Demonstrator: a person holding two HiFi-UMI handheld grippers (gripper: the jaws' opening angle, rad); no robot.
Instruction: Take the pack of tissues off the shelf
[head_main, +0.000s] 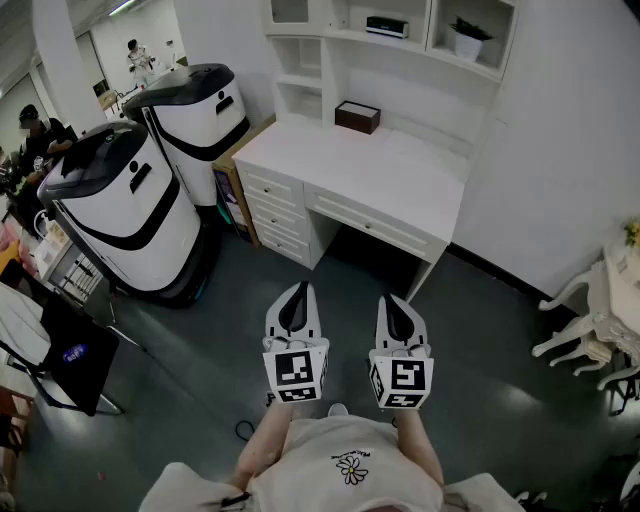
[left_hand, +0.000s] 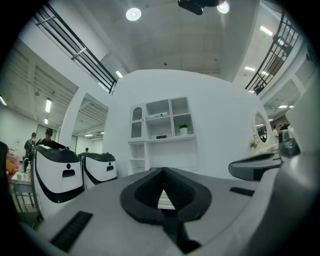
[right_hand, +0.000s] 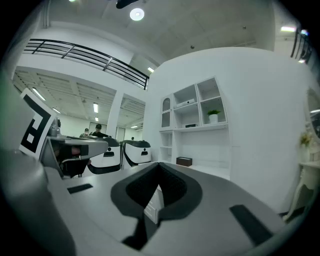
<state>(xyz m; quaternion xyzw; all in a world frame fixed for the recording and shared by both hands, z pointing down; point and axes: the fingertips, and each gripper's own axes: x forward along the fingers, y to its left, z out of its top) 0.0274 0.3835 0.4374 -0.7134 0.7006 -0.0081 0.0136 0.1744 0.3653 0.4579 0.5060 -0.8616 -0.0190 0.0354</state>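
Pointing level at a white desk unit, the left gripper and the right gripper are held side by side in front of the person, near each other but not touching. Both are clenched. In each gripper view the two dark jaws meet at their tips, and nothing is caught between them.

The pack of tissues, a small dark-and-white pack, lies flat on the shelf of the unit. It is ahead of both grippers and above their level, well apart from them, a little nearer the right gripper's line than the left's. A potted plant stands in the next compartment, further to the right of the pack.

Below the shelf, the white worktop lies ahead of the grippers. A brown box sits at its back, against the unit, under the pack. A stack of drawers hangs beneath the worktop ahead of the left gripper.

Off to the left of the left gripper stand two white-and-black machines, one behind the other. Beyond them, people are at the far edge of the room. White furniture with curved legs stands well to the right of the right gripper on the grey floor.
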